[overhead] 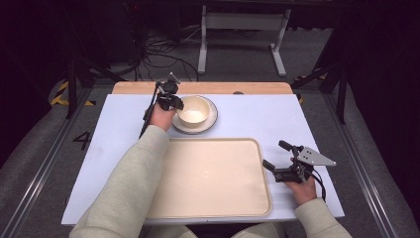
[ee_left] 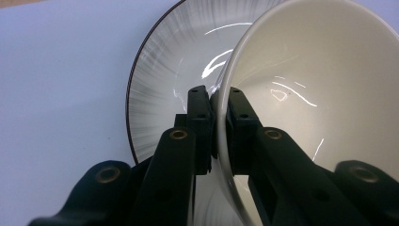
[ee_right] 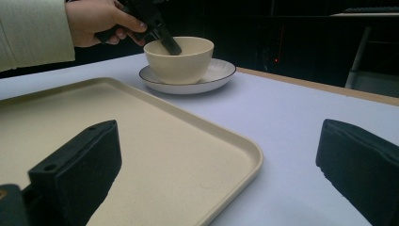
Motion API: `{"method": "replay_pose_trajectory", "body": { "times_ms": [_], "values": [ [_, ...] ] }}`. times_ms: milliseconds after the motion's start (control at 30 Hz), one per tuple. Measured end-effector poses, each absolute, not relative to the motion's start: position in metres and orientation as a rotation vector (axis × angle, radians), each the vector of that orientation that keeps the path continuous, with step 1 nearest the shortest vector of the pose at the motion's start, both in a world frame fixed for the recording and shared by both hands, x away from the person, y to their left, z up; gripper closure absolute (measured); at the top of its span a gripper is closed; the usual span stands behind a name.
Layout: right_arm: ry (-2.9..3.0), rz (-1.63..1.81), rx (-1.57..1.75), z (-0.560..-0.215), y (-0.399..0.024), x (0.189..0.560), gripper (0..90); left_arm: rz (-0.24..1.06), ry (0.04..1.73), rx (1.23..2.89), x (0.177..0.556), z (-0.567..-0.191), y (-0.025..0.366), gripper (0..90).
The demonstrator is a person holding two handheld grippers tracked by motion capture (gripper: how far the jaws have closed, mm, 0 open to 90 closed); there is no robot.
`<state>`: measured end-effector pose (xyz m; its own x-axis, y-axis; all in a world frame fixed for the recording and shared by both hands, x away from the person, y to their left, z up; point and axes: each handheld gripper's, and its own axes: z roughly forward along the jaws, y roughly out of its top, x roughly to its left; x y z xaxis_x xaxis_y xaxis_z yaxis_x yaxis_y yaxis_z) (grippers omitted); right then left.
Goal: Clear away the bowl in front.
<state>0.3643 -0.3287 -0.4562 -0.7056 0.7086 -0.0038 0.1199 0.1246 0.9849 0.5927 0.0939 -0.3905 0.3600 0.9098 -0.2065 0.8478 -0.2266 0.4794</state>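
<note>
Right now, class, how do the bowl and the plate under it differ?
The bowl is deep, plain cream and stands on the plate; the plate is shallow, wider and dark-rimmed. The bowl's rim is pinched by the left hand-held gripper; the plate is not gripped. Both are round, glossy crockery.

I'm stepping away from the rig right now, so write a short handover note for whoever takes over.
Left gripper: shut on the rim of the cream ceramic bowl, one jaw inside the wall, one outside.
Right gripper: open, holding nothing, beside the right edge of the beige rectangular plastic tray.
Things: the bowl sits on the white saucer with a dark rim, at the far side of the pale blue table. The tray lies at the near side with nothing on it.
Done: the bowl's rim is gripped.
Left: the bowl is not yet lifted; probably it goes to the tray, perhaps the saucer too.
</note>
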Motion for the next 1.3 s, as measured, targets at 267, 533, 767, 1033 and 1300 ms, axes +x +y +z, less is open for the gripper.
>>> {"method": "replay_pose_trajectory", "body": {
  "times_ms": [267, 533, 767, 1033, 1300],
  "values": [
    [1.931, 1.616, 0.797, -0.456, -0.329, 0.364, 0.8, 0.153, 1.496, 2.09, 0.586, -0.376, 0.098, 83.2],
    [1.93, 1.616, 0.797, -0.456, -0.329, 0.364, 0.8, 0.16, 1.459, 2.081, 0.579, -0.361, 0.103, 82.5],
    [1.932, 1.616, 0.797, -0.456, -0.329, 0.364, 0.8, 0.174, 1.446, 2.087, 0.574, -0.35, 0.109, 82.5],
    [1.93, 1.617, 0.799, -0.456, -0.329, 0.364, 0.8, 0.184, 1.429, 2.097, 0.568, -0.338, 0.113, 82.5],
    [1.929, 1.617, 0.8, -0.456, -0.329, 0.365, 0.8, 0.204, 1.395, 2.129, 0.56, -0.328, 0.114, 82.6]
  ]
}}
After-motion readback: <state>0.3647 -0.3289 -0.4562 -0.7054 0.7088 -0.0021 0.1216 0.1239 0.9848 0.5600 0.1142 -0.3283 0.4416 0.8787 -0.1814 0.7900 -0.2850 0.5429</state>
